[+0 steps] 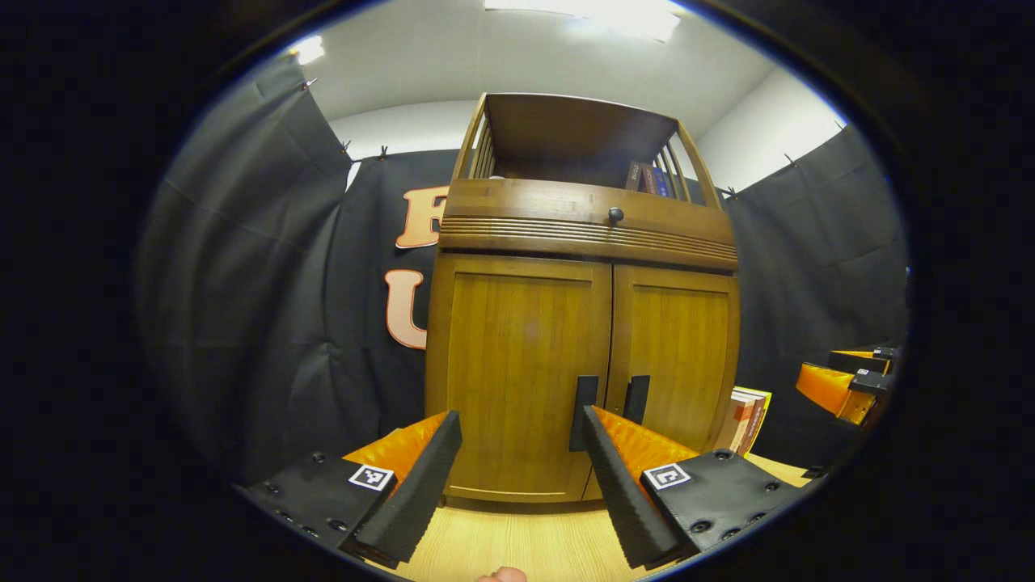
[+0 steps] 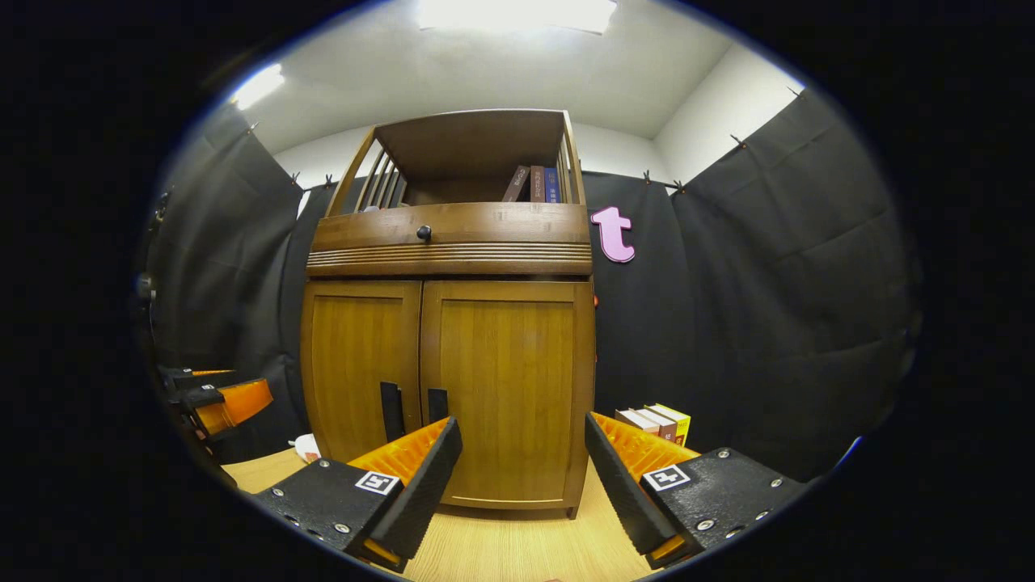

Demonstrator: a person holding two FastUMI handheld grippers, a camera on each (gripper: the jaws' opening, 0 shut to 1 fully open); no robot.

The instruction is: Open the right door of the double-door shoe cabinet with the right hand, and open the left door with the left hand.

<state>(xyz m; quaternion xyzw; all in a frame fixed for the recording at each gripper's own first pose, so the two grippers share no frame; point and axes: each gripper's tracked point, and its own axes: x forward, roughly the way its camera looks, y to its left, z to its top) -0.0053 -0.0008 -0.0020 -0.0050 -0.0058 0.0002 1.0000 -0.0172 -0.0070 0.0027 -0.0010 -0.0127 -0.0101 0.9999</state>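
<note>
Your shoe cabinet stands on the wooden desk, against the booth wall at the desk's far edge. Left door and right door are both closed, and their two dark vertical handles sit side by side at the centre seam. Your left claw is released, fingers spread wide, short of the left door and touching nothing. Your right claw is likewise released, fingers apart, facing the right door without contact. A stack of books lies on the desk beside the cabinet's right side.
</note>
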